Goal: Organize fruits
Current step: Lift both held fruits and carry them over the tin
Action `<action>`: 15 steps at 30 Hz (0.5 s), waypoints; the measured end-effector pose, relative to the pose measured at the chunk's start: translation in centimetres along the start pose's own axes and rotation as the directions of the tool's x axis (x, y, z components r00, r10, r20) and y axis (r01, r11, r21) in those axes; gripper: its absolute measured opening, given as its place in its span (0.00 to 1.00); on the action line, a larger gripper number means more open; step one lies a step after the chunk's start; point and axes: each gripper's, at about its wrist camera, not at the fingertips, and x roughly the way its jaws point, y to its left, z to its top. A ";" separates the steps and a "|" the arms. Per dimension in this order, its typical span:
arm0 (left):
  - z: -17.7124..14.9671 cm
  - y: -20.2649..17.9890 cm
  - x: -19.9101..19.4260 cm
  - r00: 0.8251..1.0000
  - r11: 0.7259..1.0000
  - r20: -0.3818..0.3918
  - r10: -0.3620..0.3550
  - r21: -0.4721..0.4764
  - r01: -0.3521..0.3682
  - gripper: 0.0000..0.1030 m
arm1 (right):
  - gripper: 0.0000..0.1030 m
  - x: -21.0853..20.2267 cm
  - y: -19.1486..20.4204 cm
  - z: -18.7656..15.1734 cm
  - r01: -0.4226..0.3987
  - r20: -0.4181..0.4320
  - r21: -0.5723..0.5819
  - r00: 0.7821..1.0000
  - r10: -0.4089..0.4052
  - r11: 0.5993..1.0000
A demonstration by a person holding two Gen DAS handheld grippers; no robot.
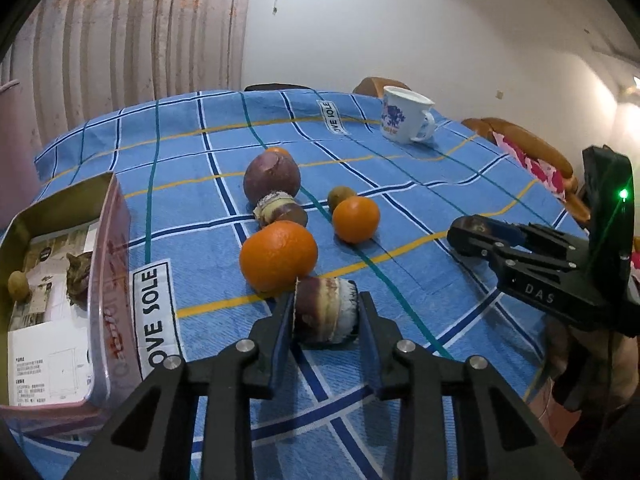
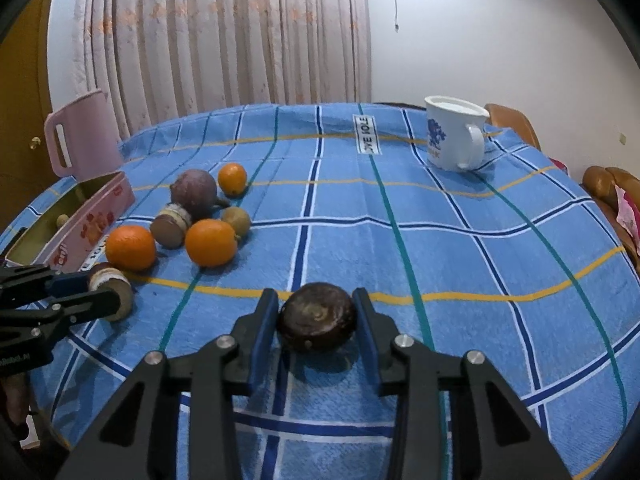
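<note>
Left gripper (image 1: pixel 325 314) was seen clamped on a brown-and-white banded fruit (image 1: pixel 326 312), low centre in the left wrist view, just at 5 o'clock of the big orange (image 1: pixel 279 256). Right gripper (image 2: pixel 316 316) was closed on a dark round fruit (image 2: pixel 317 317) on the blue checked tabletop (image 2: pixel 460 264), well apart at 4 o'clock from the fruit cluster.

Both held fruits were judged light, hard-skinned and fairly stiff; the round one was judged likely to roll or slip, so a hold across the widest middle was preferred. Oranges were judged firm but slick.

The pink tin (image 1: pixel 110 240) sat at 9 o'clock of the big orange, with small fruits already inside.

Readable text: "OVE SOLE" on the cloth label (image 1: pixel 154 312); "DAS" on the right gripper's body. Tin and mug (image 2: pixel 454 134) print was not legible.
</note>
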 end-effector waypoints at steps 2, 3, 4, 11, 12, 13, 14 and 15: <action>0.0 0.1 -0.5 1.000 1.000 0.016 -0.001 -0.004 0.001 0.32 | 0.40 -0.2 0.0 -0.1 0.002 0.012 0.000 1.000 -0.002 1.000; 0.0 0.2 -0.7 1.000 1.000 0.024 0.001 -0.008 -0.001 0.32 | 0.40 -0.3 0.0 -0.1 0.001 0.019 0.000 1.000 -0.001 1.000; 0.1 0.4 -1.1 0.999 1.000 0.035 0.003 -0.008 -0.002 0.32 | 0.40 -0.4 0.0 -0.1 0.000 0.025 0.000 1.000 0.000 1.000; 0.5 1.3 -2.9 0.994 0.999 0.102 0.029 -0.034 -0.025 0.32 | 0.40 -1.2 0.0 -0.4 -0.002 0.083 0.004 0.997 0.002 1.000; 0.6 1.4 -3.1 0.994 0.999 0.107 0.033 -0.036 -0.030 0.32 | 0.40 -1.3 0.0 -0.4 0.001 0.088 0.002 0.996 -0.001 1.000; 0.6 1.4 -3.2 0.993 0.999 0.112 0.038 -0.037 -0.034 0.32 | 0.40 -1.3 0.1 -0.4 0.003 0.090 -0.001 0.996 -0.003 1.000; 0.6 1.4 -3.5 0.992 0.999 0.120 0.045 -0.036 -0.041 0.32 | 0.40 -1.3 0.1 -0.4 0.002 0.088 -0.002 0.996 -0.002 1.000; 0.7 1.5 -3.6 0.991 0.998 0.123 0.048 -0.035 -0.044 0.32 | 0.40 -1.4 0.1 -0.4 0.000 0.087 -0.002 0.996 0.000 1.000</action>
